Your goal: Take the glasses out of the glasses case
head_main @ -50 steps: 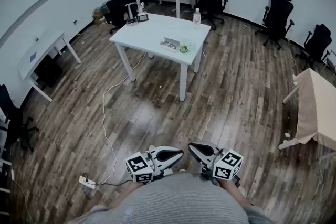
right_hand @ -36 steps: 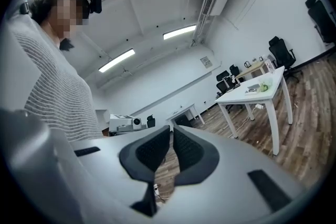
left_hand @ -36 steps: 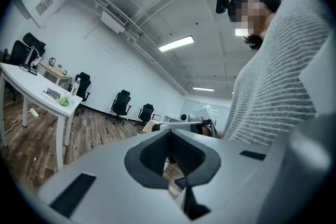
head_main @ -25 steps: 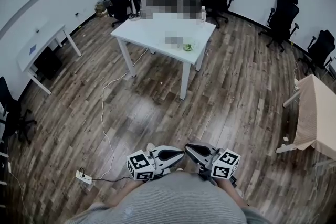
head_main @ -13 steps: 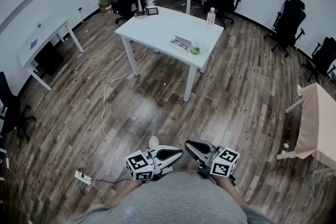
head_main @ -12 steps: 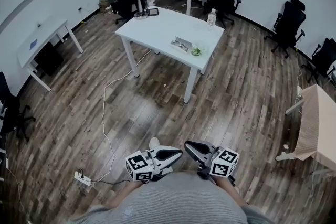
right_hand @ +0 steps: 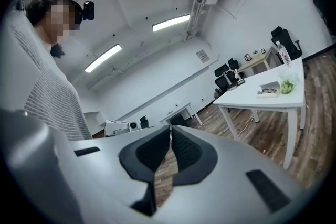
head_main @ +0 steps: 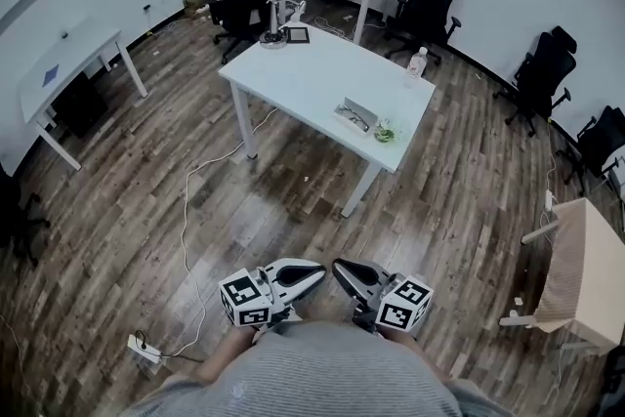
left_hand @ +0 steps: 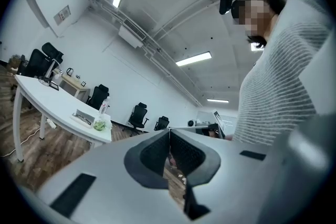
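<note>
Noting my left gripper [head_main: 318, 268] and right gripper [head_main: 338, 266], jaws closed on nothing; glasses case [head_main: 355, 113] on tabletop [head_main: 312, 73], floor [head_main: 293, 205] between.

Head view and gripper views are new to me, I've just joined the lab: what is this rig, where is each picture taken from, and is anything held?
No robot here: a person holds a two-jaw gripper in each hand. The head view looks down from their head at the left gripper and right gripper, near their waist. Each gripper view rides on its gripper, looking along its jaws; both pairs are shut, holding nothing. Across the floor, a white table bears the glasses case, a green thing and a bottle.
</note>
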`<action>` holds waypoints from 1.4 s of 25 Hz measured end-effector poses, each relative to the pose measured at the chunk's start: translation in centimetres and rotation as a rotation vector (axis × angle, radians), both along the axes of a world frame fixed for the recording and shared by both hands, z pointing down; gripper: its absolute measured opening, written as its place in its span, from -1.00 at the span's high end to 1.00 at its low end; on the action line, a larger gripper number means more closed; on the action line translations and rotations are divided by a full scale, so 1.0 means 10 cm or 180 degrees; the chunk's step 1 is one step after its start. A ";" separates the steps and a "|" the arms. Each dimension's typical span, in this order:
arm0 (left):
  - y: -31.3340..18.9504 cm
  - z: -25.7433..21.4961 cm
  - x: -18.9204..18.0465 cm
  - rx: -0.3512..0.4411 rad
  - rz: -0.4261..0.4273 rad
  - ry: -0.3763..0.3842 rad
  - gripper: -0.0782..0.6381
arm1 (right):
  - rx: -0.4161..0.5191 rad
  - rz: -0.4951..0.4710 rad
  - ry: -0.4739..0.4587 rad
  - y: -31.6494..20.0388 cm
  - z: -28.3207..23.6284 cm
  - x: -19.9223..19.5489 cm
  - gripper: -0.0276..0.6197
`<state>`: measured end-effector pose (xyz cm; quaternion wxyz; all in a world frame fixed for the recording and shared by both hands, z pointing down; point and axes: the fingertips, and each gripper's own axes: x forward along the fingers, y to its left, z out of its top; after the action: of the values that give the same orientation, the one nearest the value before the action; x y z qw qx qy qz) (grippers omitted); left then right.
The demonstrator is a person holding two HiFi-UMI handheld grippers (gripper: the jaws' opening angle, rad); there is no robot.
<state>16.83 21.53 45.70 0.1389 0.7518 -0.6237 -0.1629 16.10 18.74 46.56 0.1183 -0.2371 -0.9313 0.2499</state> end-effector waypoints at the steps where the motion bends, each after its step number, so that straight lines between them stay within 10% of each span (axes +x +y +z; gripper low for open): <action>1: 0.01 -0.03 -0.16 0.0016 -0.0016 0.0006 0.75 | 0.0011 0.0023 -0.0001 0.00 -0.03 -0.15 0.86; 15: 0.23 0.09 -1.71 -0.0051 -0.0021 0.0062 0.75 | 0.0143 0.0158 -0.0026 0.05 -0.07 -1.70 0.86; 27: -0.41 0.32 -2.65 -0.0196 0.0178 0.0003 0.75 | 0.0108 0.0510 -0.0028 -0.74 0.13 -2.70 0.86; 35: -1.13 0.24 -3.70 -0.0293 0.0412 -0.0182 0.75 | 0.0657 0.0759 -0.0210 -1.53 0.02 -3.71 0.86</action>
<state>-20.18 10.25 48.09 0.1656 0.7877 -0.5843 -0.1032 -20.97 3.47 46.72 0.0809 -0.1195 -0.9770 0.1573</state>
